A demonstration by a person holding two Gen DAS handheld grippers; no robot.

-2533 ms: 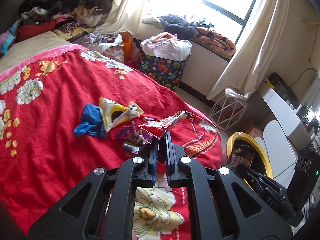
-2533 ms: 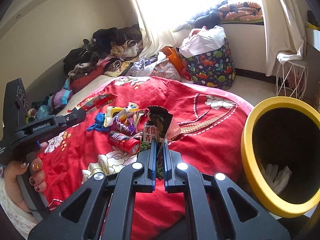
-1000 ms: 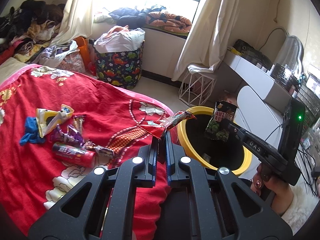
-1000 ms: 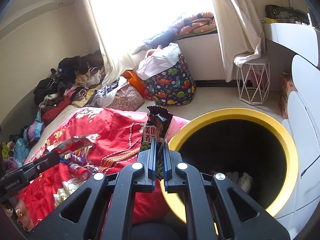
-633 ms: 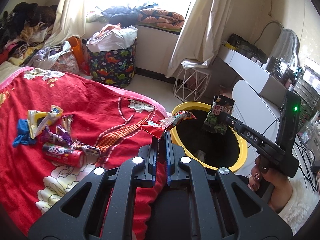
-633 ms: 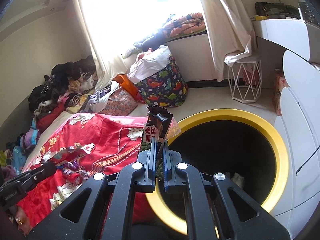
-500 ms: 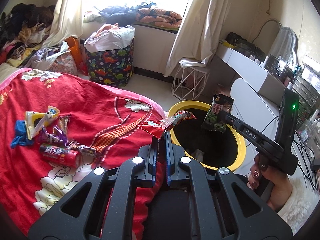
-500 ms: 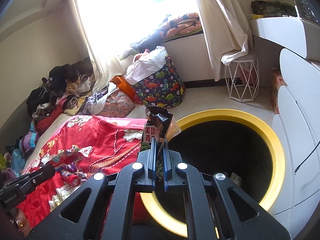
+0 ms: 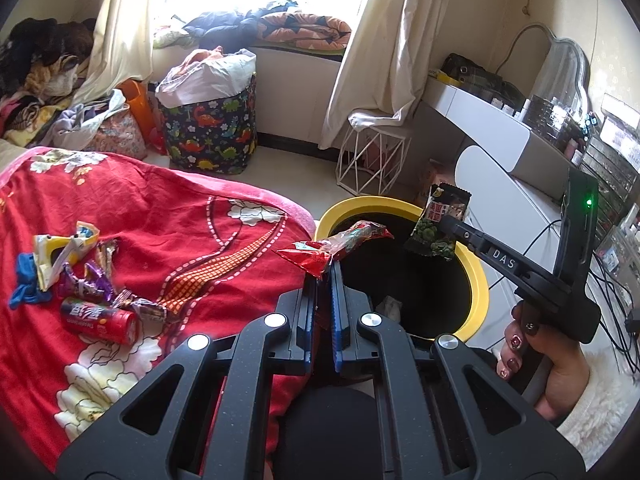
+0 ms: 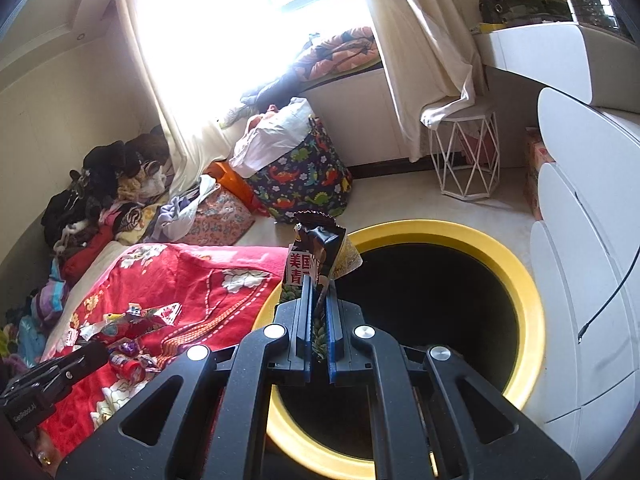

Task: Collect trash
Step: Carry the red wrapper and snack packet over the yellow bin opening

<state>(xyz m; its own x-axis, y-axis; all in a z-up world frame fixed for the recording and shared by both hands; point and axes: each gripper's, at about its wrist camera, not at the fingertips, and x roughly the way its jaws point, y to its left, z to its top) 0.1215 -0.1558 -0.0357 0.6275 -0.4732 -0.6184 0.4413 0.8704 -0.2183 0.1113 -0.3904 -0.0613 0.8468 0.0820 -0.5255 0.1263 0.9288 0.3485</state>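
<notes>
My left gripper is shut on a red snack wrapper, held over the near-left rim of the yellow-rimmed trash bin. My right gripper is shut on a dark green-pea snack packet, held above the bin opening at its left side. In the left wrist view that packet hangs over the bin from the right gripper. More trash lies on the red bedspread: a red can, purple wrappers, a yellow-white wrapper, a blue scrap.
A dinosaur-print laundry bag and a white wire stool stand on the floor by the window. A white dresser is right of the bin. Clothes are piled at the bed's far end. Crumpled paper lies inside the bin.
Both grippers have swung from over the bed to the bin, each still holding its wrapper. The bin has come closer and now lies under both wrappers.
</notes>
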